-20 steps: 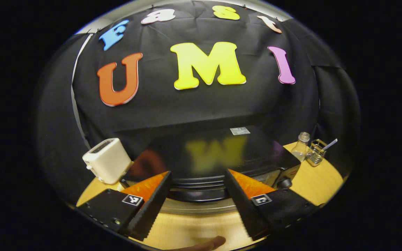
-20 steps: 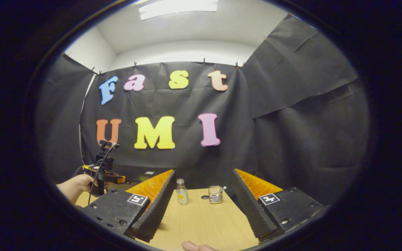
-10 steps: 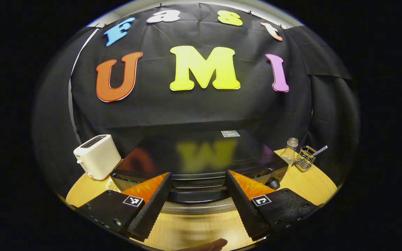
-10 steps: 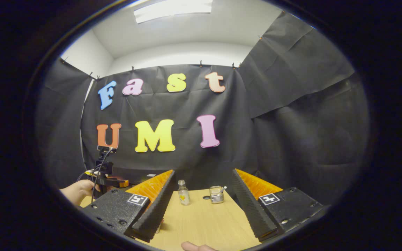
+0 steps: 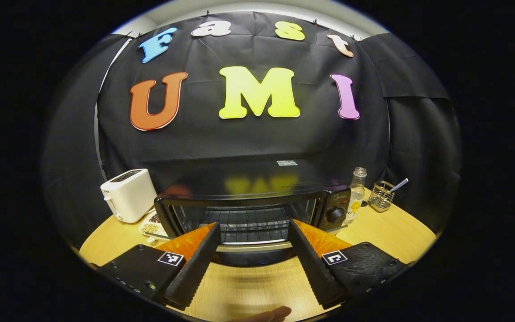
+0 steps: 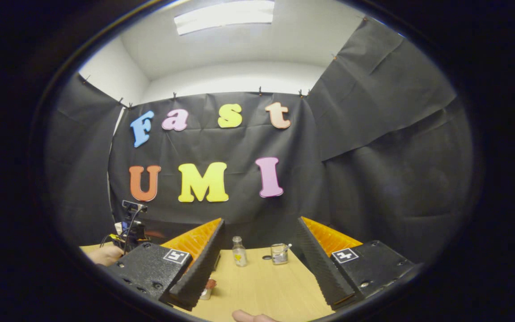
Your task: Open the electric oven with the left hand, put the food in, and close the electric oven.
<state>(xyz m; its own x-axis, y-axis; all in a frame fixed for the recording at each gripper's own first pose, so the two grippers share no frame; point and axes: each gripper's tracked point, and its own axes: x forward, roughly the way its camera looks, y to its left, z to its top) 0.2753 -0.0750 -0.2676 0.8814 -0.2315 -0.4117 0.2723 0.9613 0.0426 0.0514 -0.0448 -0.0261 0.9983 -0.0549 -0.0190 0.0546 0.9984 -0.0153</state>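
Observation:
The black electric oven point(image 5: 248, 188) stands mid-table with its control knob point(image 5: 334, 214) on the right. Its door point(image 5: 248, 257) looks swung down toward me, and the wire rack point(image 5: 248, 223) inside shows. My left gripper point(image 5: 253, 223) is open just in front, one finger at each side of the door's silver edge, pressing on nothing. A small dish of food point(image 5: 152, 226) lies left of the oven. My right gripper point(image 6: 259, 221) is open and empty over the table's right part. In the right gripper view, the left gripper point(image 6: 128, 228) and a hand point(image 6: 105, 255) are at far left.
A white toaster point(image 5: 128, 201) stands left of the oven. A glass bottle point(image 5: 356, 194) and a wire basket point(image 5: 382, 201) stand to its right, and appear as the bottle point(image 6: 239, 251) and basket point(image 6: 279, 253). A small red-topped item point(image 6: 207, 288) sits by my right gripper on the wooden table point(image 6: 262, 286).
My left gripper has drawn back and down from above the oven's top. The oven's front and rack have come into view and the door has come down. The right gripper barely moved.

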